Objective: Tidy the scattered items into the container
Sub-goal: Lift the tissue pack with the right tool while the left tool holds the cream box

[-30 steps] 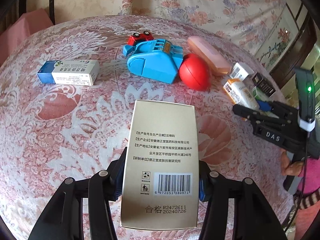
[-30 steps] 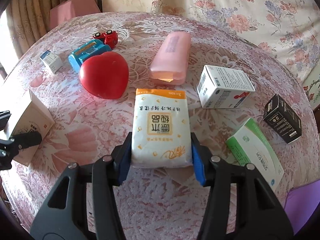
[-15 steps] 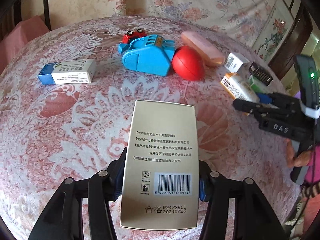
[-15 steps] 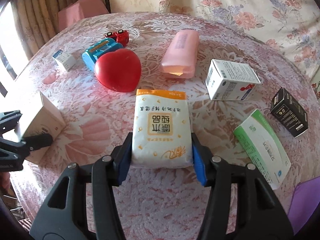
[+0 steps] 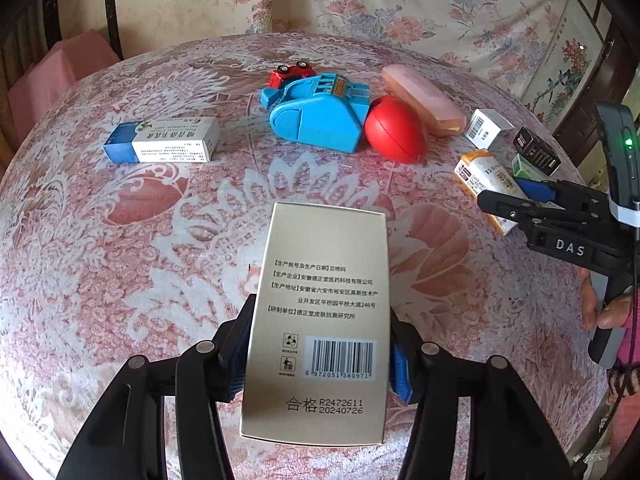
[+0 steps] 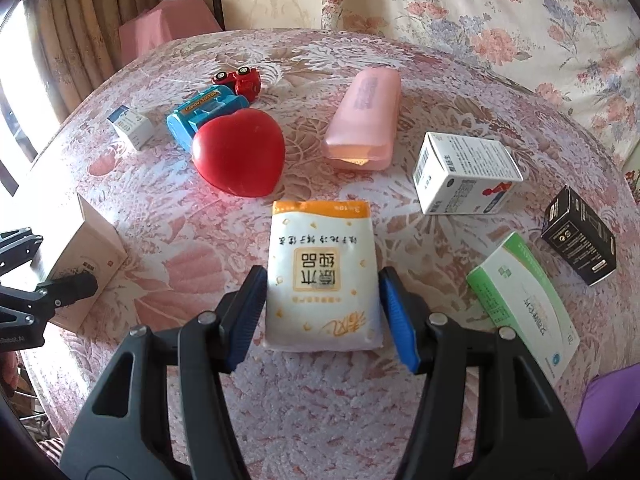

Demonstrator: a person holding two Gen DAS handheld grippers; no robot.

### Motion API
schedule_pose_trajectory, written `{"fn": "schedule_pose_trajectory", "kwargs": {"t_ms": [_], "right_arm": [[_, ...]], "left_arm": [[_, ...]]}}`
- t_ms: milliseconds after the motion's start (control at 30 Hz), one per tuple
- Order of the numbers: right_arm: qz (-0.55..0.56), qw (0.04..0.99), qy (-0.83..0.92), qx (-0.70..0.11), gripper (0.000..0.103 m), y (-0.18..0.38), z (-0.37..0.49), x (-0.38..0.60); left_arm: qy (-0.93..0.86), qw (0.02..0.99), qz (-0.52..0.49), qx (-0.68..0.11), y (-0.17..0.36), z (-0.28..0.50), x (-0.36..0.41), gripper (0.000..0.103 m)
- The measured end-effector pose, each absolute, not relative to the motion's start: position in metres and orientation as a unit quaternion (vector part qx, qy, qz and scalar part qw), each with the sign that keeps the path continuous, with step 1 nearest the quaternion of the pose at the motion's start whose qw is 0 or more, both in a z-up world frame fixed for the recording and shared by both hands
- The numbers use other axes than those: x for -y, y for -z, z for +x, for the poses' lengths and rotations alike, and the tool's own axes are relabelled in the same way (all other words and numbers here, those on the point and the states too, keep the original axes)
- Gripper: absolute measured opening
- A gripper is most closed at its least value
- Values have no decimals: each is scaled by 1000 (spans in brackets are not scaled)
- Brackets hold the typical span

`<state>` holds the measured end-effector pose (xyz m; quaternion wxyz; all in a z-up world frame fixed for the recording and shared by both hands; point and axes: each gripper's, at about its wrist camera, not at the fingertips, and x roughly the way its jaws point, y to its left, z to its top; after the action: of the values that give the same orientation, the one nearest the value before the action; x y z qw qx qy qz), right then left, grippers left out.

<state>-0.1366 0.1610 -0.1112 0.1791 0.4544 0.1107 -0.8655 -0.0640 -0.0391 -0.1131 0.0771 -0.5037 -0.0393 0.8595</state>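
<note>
My left gripper (image 5: 316,354) is shut on a gold box (image 5: 324,320) with a barcode, held above the round table (image 5: 100,280). It also shows in the right wrist view (image 6: 76,264). My right gripper (image 6: 322,316) holds a white and orange tissue pack (image 6: 322,276) between its blue pads (image 6: 396,320); the pads look slightly apart from the pack's sides. The pack shows in the left wrist view (image 5: 486,184) too. No container is in view.
On the lace cloth lie a red heart (image 6: 240,156), a blue toy (image 5: 316,116), a red toy car (image 6: 238,78), a pink case (image 6: 364,116), a blue-white box (image 5: 164,140), a white box (image 6: 464,172), a black box (image 6: 578,236) and a green-white box (image 6: 524,304).
Both grippers have pulled back and risen a little with their items. The right gripper's pads now stand slightly wider around the tissue pack.
</note>
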Motion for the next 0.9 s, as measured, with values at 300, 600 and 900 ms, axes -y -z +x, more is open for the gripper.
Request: {"fn": "schedule_pose_trajectory", "kwargs": {"t_ms": [300,600,900], "right_arm": [[455,182,864,-112,61,109,-137,-163],[459,184,861,-121,61,111,-141,-160],[463,181,857,-135,61,118,-142,-158]], "left_arm": [[-852,77,-514,72,116,-64,42,57],[-850,72,-517,74,118,-67,41,60],[-855,59,-513,57,119,-68,35,60]]}}
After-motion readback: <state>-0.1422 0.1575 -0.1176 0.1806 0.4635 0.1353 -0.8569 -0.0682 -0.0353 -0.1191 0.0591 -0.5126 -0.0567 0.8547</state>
